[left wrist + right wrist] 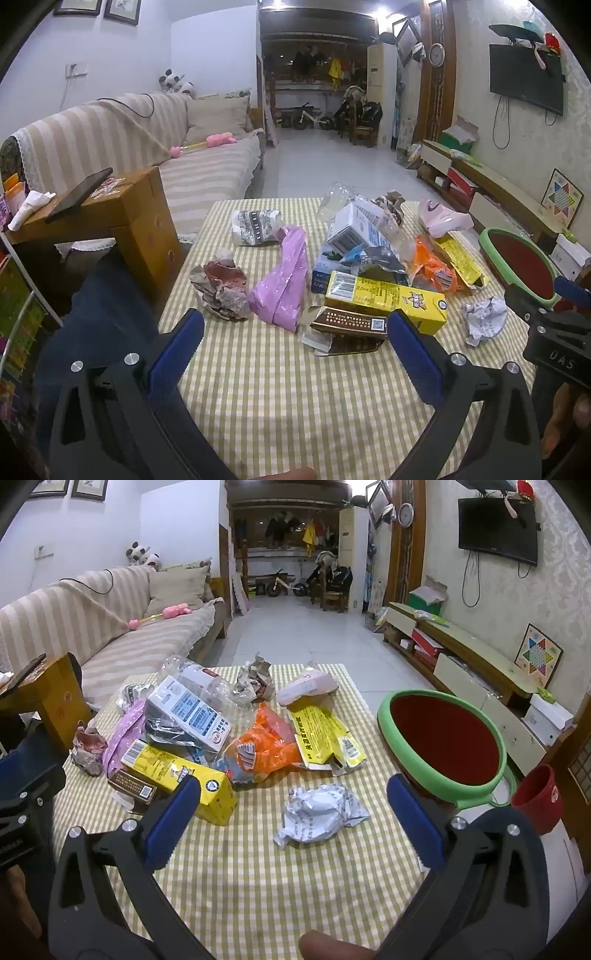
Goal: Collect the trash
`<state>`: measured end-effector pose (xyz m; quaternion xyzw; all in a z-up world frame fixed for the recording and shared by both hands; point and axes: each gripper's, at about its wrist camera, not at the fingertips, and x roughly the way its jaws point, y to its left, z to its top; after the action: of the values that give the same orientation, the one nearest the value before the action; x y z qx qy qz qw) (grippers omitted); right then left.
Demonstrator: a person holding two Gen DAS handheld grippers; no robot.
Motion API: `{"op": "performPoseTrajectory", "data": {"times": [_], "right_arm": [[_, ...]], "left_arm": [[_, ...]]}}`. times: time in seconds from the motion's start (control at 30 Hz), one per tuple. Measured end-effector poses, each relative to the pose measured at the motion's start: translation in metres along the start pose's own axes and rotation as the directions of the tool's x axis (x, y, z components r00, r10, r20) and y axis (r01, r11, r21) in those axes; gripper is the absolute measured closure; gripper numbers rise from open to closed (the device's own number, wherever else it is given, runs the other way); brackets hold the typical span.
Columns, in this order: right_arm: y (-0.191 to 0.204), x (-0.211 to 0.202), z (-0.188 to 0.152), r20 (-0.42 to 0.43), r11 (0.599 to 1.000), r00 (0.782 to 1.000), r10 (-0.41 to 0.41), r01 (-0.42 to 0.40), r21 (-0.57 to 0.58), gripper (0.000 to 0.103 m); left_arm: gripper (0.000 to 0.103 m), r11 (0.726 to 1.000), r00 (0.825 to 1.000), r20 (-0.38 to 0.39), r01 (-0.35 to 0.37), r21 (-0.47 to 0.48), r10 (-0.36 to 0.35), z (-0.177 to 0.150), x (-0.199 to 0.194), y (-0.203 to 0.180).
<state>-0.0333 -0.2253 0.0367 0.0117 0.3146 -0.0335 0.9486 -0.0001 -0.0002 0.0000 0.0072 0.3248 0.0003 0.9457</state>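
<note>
Both grippers, left gripper point(295, 339) and right gripper point(293, 814), are being held wide open, empty; crumpled paper point(319, 814), judged light and crushable, is best being pinched mid-bulge.

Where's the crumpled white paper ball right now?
The crumpled white paper ball lies alone on the checked tablecloth, centred ahead of the open right gripper, between the yellow carton and the green-rimmed bin.
</note>
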Motion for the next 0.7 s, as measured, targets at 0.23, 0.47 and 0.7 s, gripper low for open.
{"op": "performPoseTrajectory", "data": {"times": [0.23, 0.47, 0.7], "right_arm": [[0.0007, 0.0019, 0.0000, -0.011, 1.000, 1.000, 0.005, -0.005, -0.003, 0.004], [-0.0025, 0.0044, 0.0005, -0.014, 1.000, 1.000, 0.000, 0.000, -0.002, 0.004], [0.0000, 0.0042, -0.0010, -0.014, 1.000, 1.000, 0.000, 0.000, -0.002, 0.004]], "left_arm": [[0.008, 1.000, 1.000, 0.004, 0.009, -0.007, -0.009, -0.0005, -0.0031, 0.0007], [0.008, 1.000, 1.000, -0.009, 0.005, -0.005, -0.005, -0.0013, 0.0034, 0.0016], [0.008, 1.000, 1.000, -0.013, 0.006, -0.008, -0.006, -0.0070, 0.0037, 0.0041]]}}
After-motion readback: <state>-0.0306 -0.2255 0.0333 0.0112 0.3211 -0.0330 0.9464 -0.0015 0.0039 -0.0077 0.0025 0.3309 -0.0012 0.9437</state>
